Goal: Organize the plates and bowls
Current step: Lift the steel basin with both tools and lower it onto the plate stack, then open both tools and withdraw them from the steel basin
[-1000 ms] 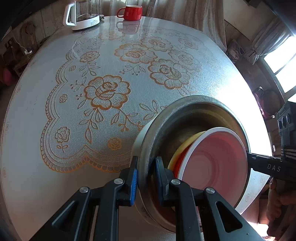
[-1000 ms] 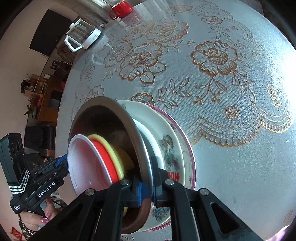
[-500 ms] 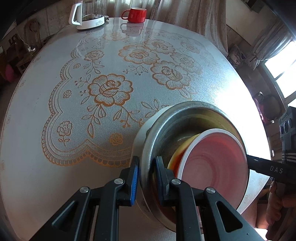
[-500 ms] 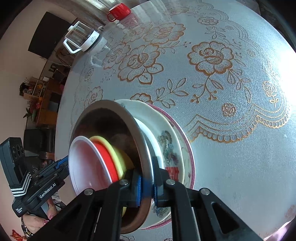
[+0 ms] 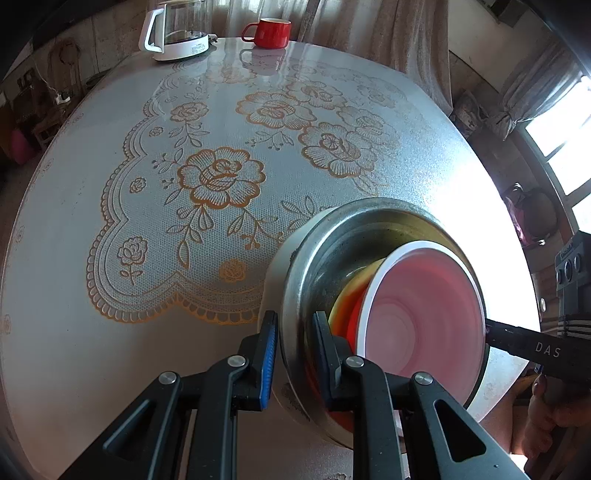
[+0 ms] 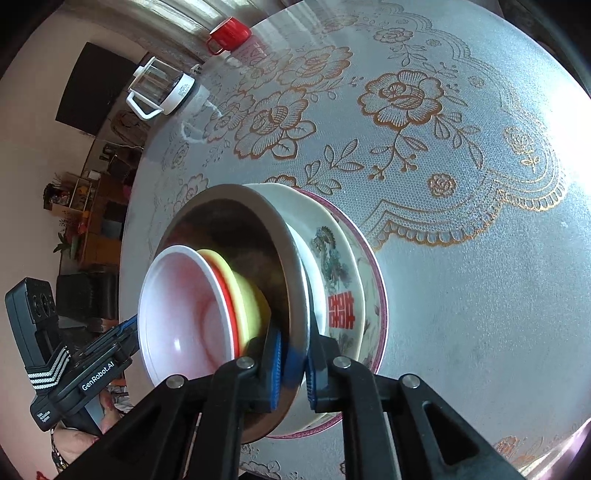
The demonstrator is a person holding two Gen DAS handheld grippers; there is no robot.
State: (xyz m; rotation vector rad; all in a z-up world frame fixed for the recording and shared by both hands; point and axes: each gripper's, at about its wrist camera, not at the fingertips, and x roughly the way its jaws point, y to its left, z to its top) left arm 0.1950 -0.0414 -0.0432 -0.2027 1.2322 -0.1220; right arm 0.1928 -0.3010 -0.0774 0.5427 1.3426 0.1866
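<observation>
A stack of dishes sits near the table's front edge. A steel bowl [image 5: 332, 236] [image 6: 236, 236] holds a yellow bowl [image 6: 251, 299], a red bowl [image 6: 228, 299] and a white bowl with a pink inside [image 5: 424, 314] [image 6: 184, 314]. Under it are a white porcelain bowl with a dragon and red characters [image 6: 332, 280] and a pink-rimmed plate [image 6: 373, 280]. My left gripper [image 5: 293, 343] is shut on the steel bowl's rim on one side. My right gripper [image 6: 293, 365] is shut on the rim on the opposite side.
The round table [image 5: 110, 332] has a lace-pattern cover with gold roses. A glass kettle [image 5: 175, 31] [image 6: 159, 88] and a red mug [image 5: 269, 32] [image 6: 227, 35] stand at the far edge. Curtains and a window are at right.
The dish stack and both grippers hold about the same grip. The view has tilted a little, so more of the far table edge shows.
</observation>
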